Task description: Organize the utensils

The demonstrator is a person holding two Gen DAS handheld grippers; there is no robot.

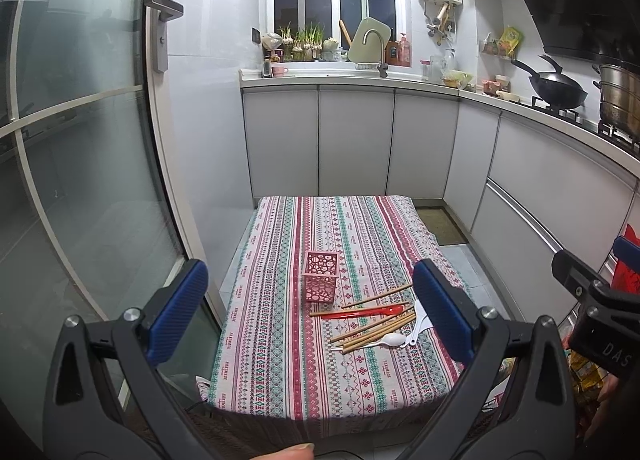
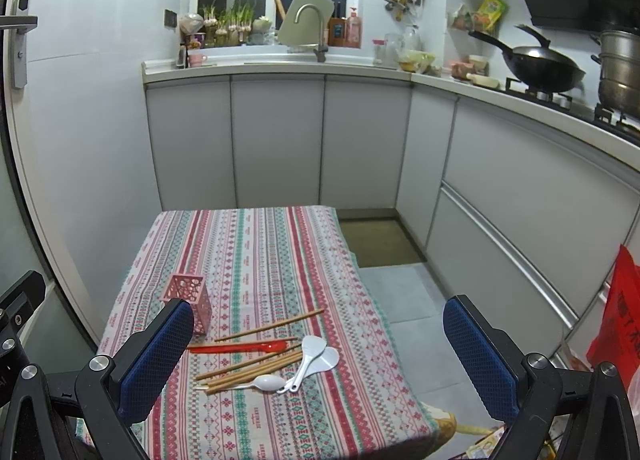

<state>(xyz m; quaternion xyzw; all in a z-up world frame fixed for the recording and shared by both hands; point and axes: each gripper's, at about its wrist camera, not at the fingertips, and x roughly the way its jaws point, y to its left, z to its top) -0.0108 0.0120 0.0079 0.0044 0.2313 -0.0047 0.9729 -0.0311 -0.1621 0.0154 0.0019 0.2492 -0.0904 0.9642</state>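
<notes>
A pink perforated utensil holder (image 1: 321,276) (image 2: 188,308) stands upright on the striped tablecloth (image 1: 280,340) (image 2: 260,260). Just right of it lie several wooden chopsticks (image 1: 376,330) (image 2: 256,368), a red spoon (image 1: 360,312) (image 2: 244,348), a small white spoon (image 1: 390,340) (image 2: 266,383) and white rice paddles (image 1: 420,324) (image 2: 318,356). My left gripper (image 1: 310,310) is open, held above the table's near edge. My right gripper (image 2: 318,356) is open too, hovering over the utensil pile; its body also shows in the left wrist view's right edge (image 1: 592,300).
The table stands between a glass door (image 1: 80,139) on the left and grey cabinets (image 2: 520,199) on the right. A wok (image 2: 540,67) and steel pot (image 2: 620,71) sit on the stove. A red bag (image 2: 616,320) hangs at the right. A fingertip (image 1: 298,450) shows at the bottom.
</notes>
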